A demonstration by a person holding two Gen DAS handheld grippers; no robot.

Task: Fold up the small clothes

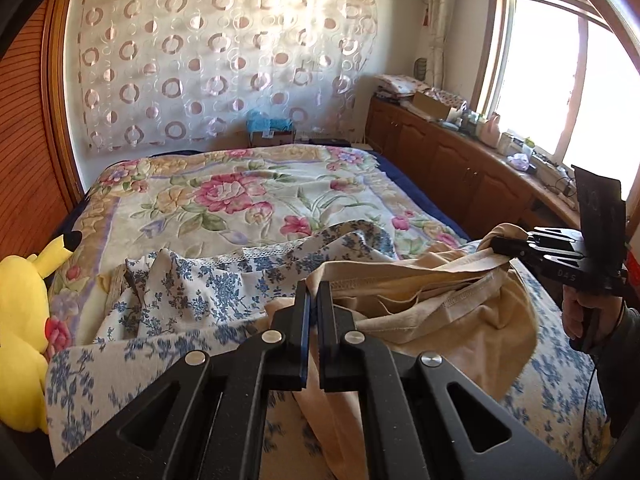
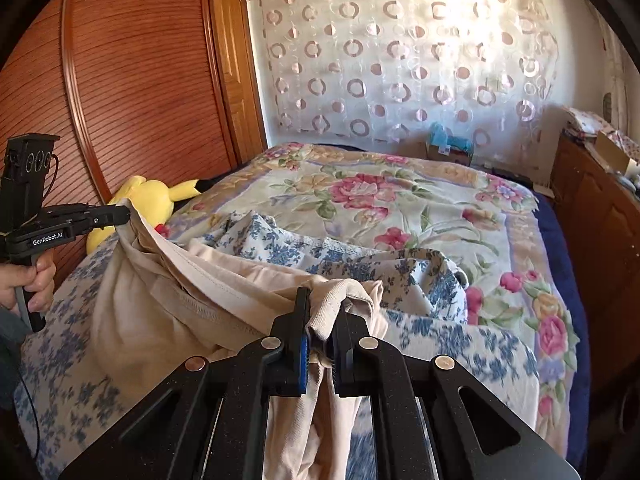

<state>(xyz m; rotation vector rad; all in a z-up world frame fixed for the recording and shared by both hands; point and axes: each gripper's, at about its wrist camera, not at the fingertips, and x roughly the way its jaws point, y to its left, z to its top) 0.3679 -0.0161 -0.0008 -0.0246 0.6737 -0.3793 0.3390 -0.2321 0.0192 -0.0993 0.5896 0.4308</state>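
Beige garment (image 1: 448, 312), a small cotton piece with stitched hems, hangs stretched between the two grippers above the near end of the bed, its slack middle sagging onto the blue-flowered cloth beneath. Largest item in view is the bed (image 1: 404, 184), covered by a floral blanket (image 1: 240, 196) with pink roses on a cream ground. On the blanket's near portion lies the blue-flowered cloth (image 1: 208, 292), rumpled, with a lace-trimmed edge, spreading under and beside the beige garment. A wooden wardrobe (image 2: 132, 80) with a ribbed door stands along one side of the bed; a low wooden cabinet (image 1: 448, 160) runs along the other side below a bright window (image 1: 560, 80), its top cluttered with items too small to identify. A sheer curtain (image 1: 224, 64) patterned with rings hangs on the far wall. A yellow plush toy (image 1: 20, 340) rests at the bed's edge against the wardrobe side. Left gripper (image 1: 314, 292) is closed to a narrow slit on one edge of the beige garment, fabric passing between its fingers. Right gripper (image 2: 324, 312) is clamped on a bunched corner of the same garment, cloth visibly pinched between its pads.
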